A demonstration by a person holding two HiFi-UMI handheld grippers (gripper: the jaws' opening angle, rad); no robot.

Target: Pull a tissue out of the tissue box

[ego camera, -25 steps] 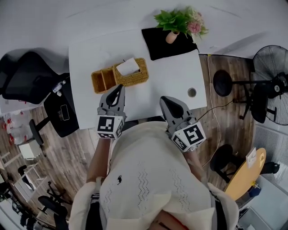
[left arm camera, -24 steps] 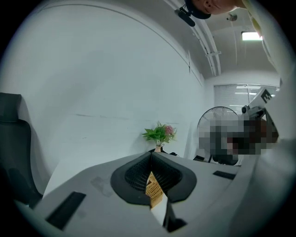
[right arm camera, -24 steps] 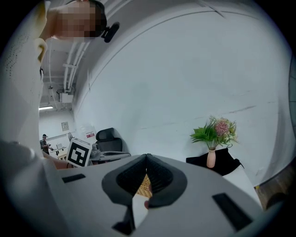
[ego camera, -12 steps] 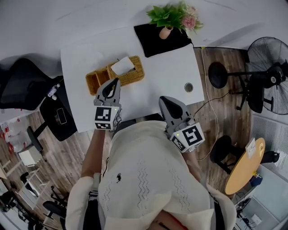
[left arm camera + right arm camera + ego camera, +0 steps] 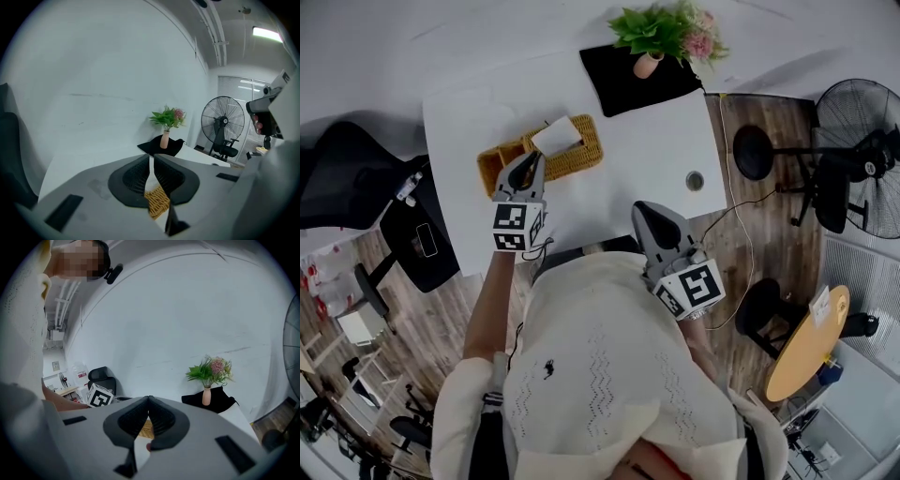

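While our left gripper (image 5: 526, 171) hovers beside the wicker tissue box (image 5: 581, 156) on the white tabletop (image 5: 647, 159), its jaws a slit apart and empty, we hold our right gripper (image 5: 643, 212) well apart, jaws closed on nothing.

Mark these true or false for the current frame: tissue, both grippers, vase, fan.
1. A white tissue sticks up out of the wicker tissue box. True.
2. The left gripper has clamped the tissue. False: its jaws stand narrowly apart with nothing gripped, and the tissue shows beyond the gap.
3. The right gripper has its jaws together and holds nothing. True.
4. The flower vase stands on the bare white table. False: it stands on a black cloth at the table's far edge.
5. The fan is on the table. False: it stands on the floor, to the right of the table.
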